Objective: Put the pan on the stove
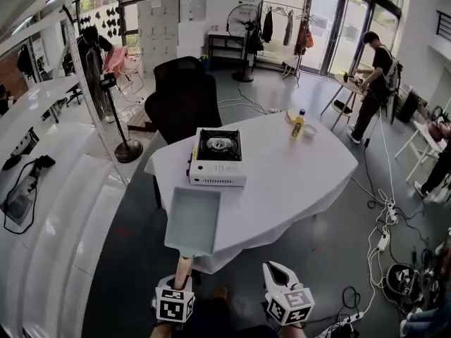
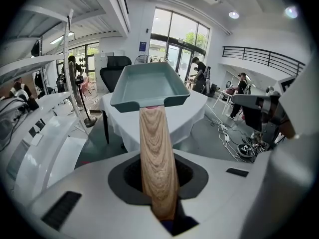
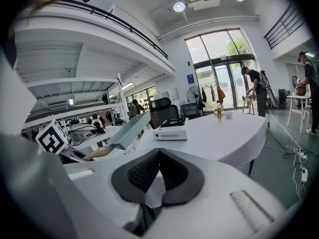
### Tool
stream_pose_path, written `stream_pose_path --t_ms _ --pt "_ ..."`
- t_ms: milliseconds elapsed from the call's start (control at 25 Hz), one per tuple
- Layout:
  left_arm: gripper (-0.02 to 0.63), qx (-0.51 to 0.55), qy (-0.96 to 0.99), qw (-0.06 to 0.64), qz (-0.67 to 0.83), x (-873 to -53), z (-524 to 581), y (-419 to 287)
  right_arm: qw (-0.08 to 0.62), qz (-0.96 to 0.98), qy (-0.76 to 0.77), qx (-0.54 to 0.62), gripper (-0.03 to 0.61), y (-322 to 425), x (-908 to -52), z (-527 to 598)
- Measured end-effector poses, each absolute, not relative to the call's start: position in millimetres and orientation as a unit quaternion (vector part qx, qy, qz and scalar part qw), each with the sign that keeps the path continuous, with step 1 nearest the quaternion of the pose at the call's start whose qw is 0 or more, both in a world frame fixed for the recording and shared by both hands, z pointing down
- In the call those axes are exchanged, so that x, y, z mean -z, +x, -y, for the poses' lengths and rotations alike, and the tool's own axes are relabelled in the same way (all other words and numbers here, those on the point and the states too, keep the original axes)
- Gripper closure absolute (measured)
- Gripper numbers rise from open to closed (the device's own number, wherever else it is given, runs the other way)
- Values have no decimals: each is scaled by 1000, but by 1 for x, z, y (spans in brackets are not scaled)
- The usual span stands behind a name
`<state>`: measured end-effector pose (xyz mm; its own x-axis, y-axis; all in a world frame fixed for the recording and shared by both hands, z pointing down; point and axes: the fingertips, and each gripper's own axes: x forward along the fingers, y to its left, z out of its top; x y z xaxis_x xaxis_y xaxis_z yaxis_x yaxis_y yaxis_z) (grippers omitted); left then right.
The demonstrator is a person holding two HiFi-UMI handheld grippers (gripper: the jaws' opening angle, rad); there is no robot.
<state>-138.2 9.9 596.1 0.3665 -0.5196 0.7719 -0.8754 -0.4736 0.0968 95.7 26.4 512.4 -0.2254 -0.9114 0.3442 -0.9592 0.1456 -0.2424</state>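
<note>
A rectangular pale-teal pan (image 1: 192, 220) with a wooden handle (image 1: 183, 269) hangs over the near left edge of the white table (image 1: 296, 182). My left gripper (image 1: 181, 279) is shut on that handle, and in the left gripper view the handle (image 2: 157, 158) runs straight out between the jaws to the pan (image 2: 149, 86). The white portable gas stove (image 1: 218, 157) stands on the table just beyond the pan, its black burner bare. My right gripper (image 1: 275, 270) is below the table edge, shut and empty. From the right gripper (image 3: 159, 156) view, the pan (image 3: 130, 129) is to the left of the stove (image 3: 171, 132).
A yellow bottle (image 1: 298, 124) and a small white bowl (image 1: 309, 130) stand at the table's far side. A black office chair (image 1: 184, 97) is behind the table. White curved shelving (image 1: 49, 189) runs along the left. Cables and power strips (image 1: 384, 231) lie on the floor at right. A person (image 1: 372, 83) stands far right.
</note>
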Motion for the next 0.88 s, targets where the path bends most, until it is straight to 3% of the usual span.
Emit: stream_pose_path --t_ms 520,880 --pt "548 -339 801 233 435 -586 115 -117 49 745 635 -198 577 120 -508 84" --pt "548 -359 785 251 439 -611 106 -139 67 749 622 -218 577 105 -529 101"
